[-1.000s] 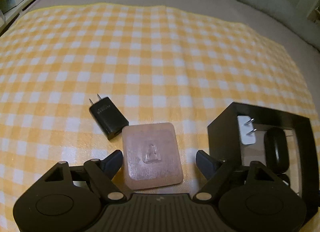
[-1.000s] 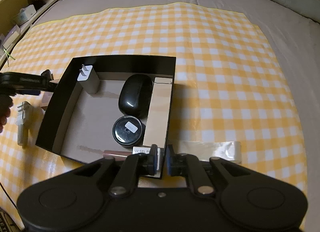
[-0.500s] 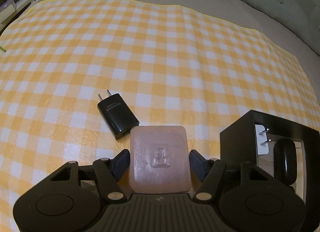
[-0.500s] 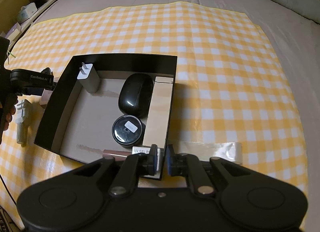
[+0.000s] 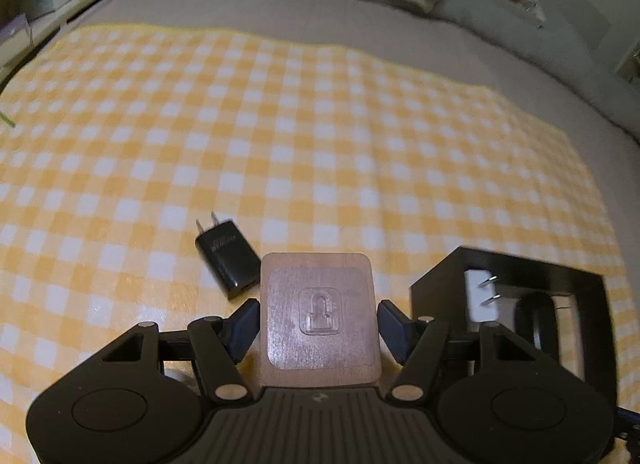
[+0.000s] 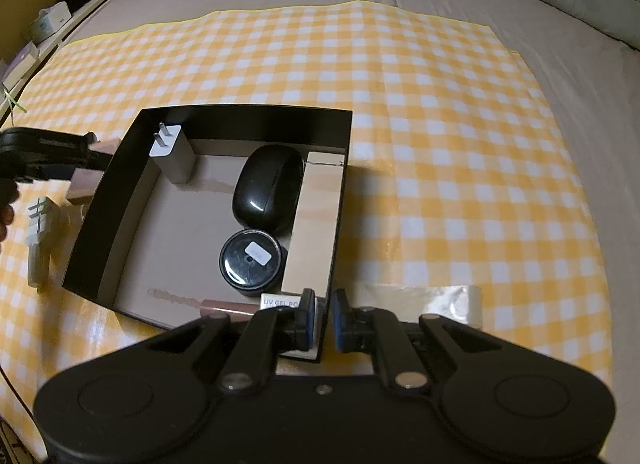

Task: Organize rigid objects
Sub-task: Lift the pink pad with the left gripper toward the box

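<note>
My left gripper (image 5: 318, 308) is shut on a square pinkish-brown tile (image 5: 320, 344) with a clear hook on its face. The tile is held flat above the checked cloth, just left of the black box (image 5: 440, 284). A black charger (image 5: 228, 264) lies on the cloth beyond the left finger. In the right wrist view the same tile (image 6: 85, 187) hangs outside the box's left wall. My right gripper (image 6: 324, 316) is shut on the near right wall of the black box (image 6: 248, 113). A white charger (image 6: 172, 151), a black oval case (image 6: 268, 191), a round black jar (image 6: 250, 260) and a wooden block (image 6: 316, 223) sit inside.
A white plug (image 6: 38, 232) lies on the cloth left of the box. A clear plastic strip (image 6: 432, 300) lies right of my right gripper. A rose tube (image 6: 228, 306) and a small labelled carton (image 6: 280, 301) rest at the box's near wall. Grey bedding surrounds the yellow checked cloth (image 6: 440, 123).
The left jaws closed onto the hook tile and lifted it off the cloth, so the black charger now sits farther below. The right gripper and the box stayed still.
</note>
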### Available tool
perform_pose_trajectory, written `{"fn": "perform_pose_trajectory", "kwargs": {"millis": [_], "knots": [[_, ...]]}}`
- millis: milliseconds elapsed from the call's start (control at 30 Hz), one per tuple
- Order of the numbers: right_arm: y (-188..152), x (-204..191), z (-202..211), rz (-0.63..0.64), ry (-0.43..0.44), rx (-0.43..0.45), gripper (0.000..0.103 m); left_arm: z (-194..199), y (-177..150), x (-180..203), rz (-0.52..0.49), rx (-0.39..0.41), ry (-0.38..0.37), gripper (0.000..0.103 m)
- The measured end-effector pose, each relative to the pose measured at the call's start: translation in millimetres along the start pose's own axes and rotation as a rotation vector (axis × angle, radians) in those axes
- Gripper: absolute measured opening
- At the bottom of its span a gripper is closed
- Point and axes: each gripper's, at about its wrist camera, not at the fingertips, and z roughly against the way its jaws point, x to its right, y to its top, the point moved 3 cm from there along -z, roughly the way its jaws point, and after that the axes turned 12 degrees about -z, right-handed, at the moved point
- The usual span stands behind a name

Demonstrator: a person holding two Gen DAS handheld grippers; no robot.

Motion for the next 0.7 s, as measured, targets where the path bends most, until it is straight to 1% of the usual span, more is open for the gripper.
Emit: {"fn": "perform_pose_trajectory", "kwargs": {"millis": [67, 200, 267, 333, 467, 567, 700], "knots": [[1, 0, -1, 0.0, -0.001, 0.0, 0.01, 12, 0, 0, 0.001, 0.021, -0.013, 0.064], [1, 0, -3, 0.003, -0.005, 0.0, 0.01, 38, 7, 10, -0.033, 0.088, -0.027, 0.064], [1, 0, -3, 0.002, -0.004, 0.001, 0.01, 48, 10, 19, -0.035, 0.11, -0.06, 0.064], [2, 0, -3, 0.002, -0.003, 0.002, 0.01, 57, 7, 28, -0.036, 0.118, -0.111, 0.064], [3, -1, -3, 0.002, -0.004, 0.005, 0.01, 63, -2, 56, -0.064, 0.11, -0.201, 0.064], [3, -1, -3, 0.003, -0.004, 0.004, 0.01, 59, -6, 79, -0.086, 0.095, -0.269, 0.064], [3, -1, -3, 0.004, -0.005, 0.005, 0.01, 46, -15, 107, -0.094, 0.045, -0.333, 0.064]]}}
